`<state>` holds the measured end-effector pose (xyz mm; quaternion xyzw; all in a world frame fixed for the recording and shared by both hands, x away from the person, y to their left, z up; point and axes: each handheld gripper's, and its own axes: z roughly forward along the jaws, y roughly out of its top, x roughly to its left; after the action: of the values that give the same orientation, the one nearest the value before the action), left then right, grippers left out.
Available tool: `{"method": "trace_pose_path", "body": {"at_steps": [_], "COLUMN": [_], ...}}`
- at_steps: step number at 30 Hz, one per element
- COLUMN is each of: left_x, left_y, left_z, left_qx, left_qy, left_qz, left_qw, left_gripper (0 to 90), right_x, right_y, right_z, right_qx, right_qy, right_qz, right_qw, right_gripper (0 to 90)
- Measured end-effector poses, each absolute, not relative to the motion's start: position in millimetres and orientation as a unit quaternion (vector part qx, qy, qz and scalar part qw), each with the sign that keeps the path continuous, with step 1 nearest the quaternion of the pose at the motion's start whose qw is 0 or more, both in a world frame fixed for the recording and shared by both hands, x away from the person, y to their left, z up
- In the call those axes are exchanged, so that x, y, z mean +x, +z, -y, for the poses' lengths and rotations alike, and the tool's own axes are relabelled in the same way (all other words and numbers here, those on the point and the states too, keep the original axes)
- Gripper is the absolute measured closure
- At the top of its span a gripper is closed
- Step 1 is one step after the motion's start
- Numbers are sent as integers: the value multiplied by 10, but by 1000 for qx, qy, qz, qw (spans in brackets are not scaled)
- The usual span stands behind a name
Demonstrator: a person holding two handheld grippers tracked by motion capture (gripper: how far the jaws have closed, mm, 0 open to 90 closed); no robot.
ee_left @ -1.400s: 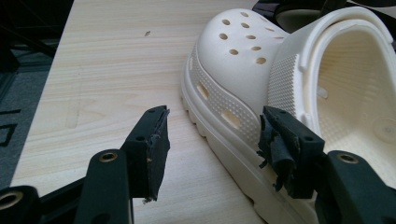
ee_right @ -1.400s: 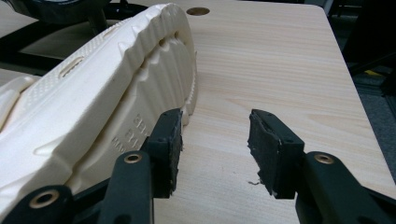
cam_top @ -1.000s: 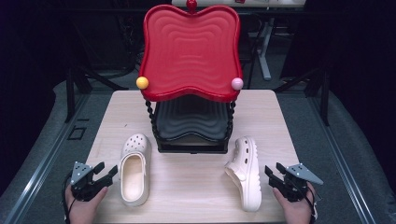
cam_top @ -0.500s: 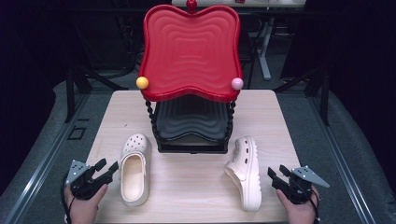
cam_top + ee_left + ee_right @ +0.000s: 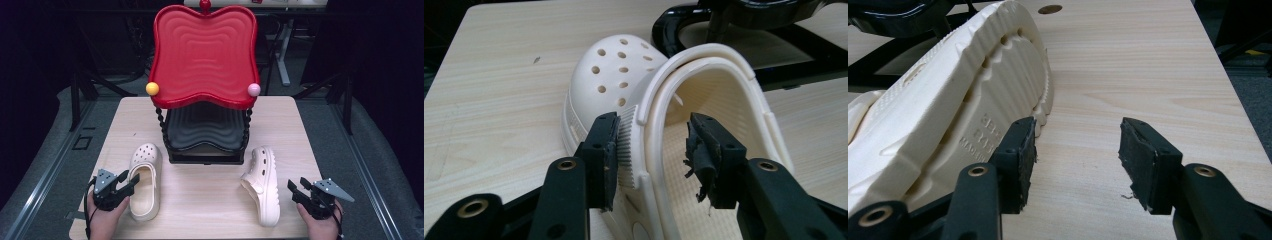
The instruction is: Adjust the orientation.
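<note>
Straddling the side wall of the left clog [image 5: 659, 125], your left hand-held gripper [image 5: 654, 150] has one jaw outside the shoe by the ribbed strap hinge and the other jaw inside the foot opening; its jaws have just been closing, the outer pad lies right against the ribbed hinge and the inner pad is still clear of the wall, so the grip is not made. From the high view, that left hand-held gripper [image 5: 116, 186] sits at the near left edge of the tabletop [image 5: 210, 200], with the upright clog [image 5: 145, 182] just ahead of it and to its inner side, toe pointing away from you. Your right hand-held gripper [image 5: 305, 192] rests near the right front corner, jaws spread wide with nothing between them. Its own view shows the right hand-held gripper [image 5: 1078, 160] over bare wood, and the right clog [image 5: 958, 105] lying on its side just beside its left jaw, ridged sole turned toward the hand-held gripper. In the high view that right clog [image 5: 262, 185] lies just inward of your right hand-held gripper. Beyond both shoes, well ahead of both hand-held grippers, stands a black rack [image 5: 205, 137] topped by a red wavy tray [image 5: 202, 55].
</note>
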<state>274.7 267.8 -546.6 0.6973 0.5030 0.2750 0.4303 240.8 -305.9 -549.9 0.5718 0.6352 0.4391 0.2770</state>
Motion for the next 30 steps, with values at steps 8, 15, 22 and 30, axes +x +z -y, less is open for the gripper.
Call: {"method": "trace_pose_path", "body": {"at_steps": [8,15,22,30], "left_x": [2791,2759,2639,2597], "left_y": [-5484,-5438,-5412,-5421], "left_z": [-2653,-2645,-2663,-2682], "left_qx": [700,707,714,715], "left_qy": [296,292,284,279], "left_qz": [-512,-512,-507,-507], "left_qw": [399,390,390,392], "left_gripper": [684,730,732,731], "right_x": [2377,2372,2302,2291], "right_y": [-5481,-5450,-5172,-5121], "right_z": [3060,3024,2668,2225], "right_qx": [571,571,512,430], "right_qy": [439,437,449,416], "right_qz": [-632,-634,-668,-737], "right_qw": [286,286,302,315], "right_gripper": [483,520,686,792]}}
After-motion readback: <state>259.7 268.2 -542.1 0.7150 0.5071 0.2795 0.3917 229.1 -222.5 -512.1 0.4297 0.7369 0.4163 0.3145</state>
